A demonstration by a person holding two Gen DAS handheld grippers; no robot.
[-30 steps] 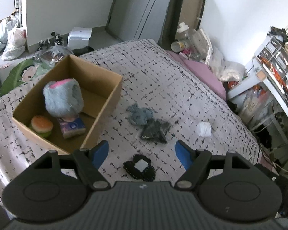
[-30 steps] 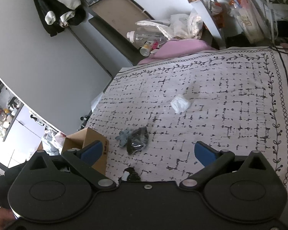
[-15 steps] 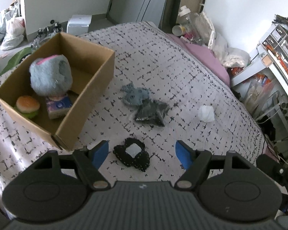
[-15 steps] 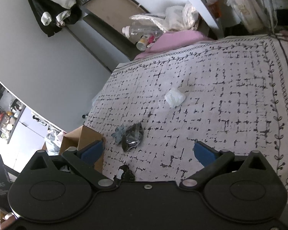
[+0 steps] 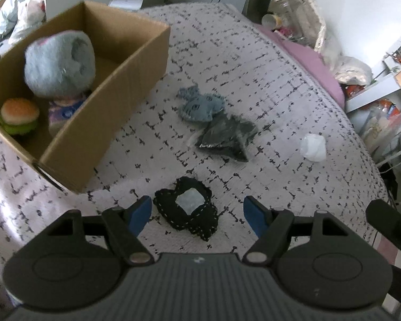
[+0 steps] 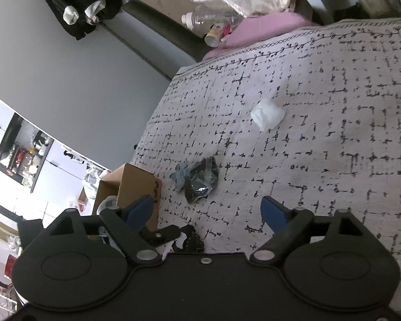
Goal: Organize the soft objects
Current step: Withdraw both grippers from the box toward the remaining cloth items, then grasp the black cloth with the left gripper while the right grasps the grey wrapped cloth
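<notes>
A black patch with a pale square point(image 5: 188, 211) lies flat on the patterned bedspread point(image 5: 267, 80), between the blue fingers of my left gripper point(image 5: 197, 212). That gripper is open and its pads do not press the patch. Beyond it lie a blue-grey fabric piece point(image 5: 200, 105), a black wrapped bundle point(image 5: 227, 136) and a white crumpled wad point(image 5: 313, 147). My right gripper point(image 6: 207, 207) hovers low over the bed with its jaws closing and nothing between them. The black bundle point(image 6: 201, 180) lies just ahead of its tips, and the white wad point(image 6: 267, 115) farther off.
A cardboard box point(image 5: 136, 61) stands at the left, holding a grey plush point(image 5: 58, 64), a toy burger point(image 5: 18, 116) and a tissue pack. A pink pillow point(image 5: 307, 61), bottles and shelves crowd the far bed edge. The box corner point(image 6: 136, 184) sits left of the right gripper.
Both grippers have come down closer to the bed. The black patch now lies between the left fingers. The right jaws stand narrower than before.
</notes>
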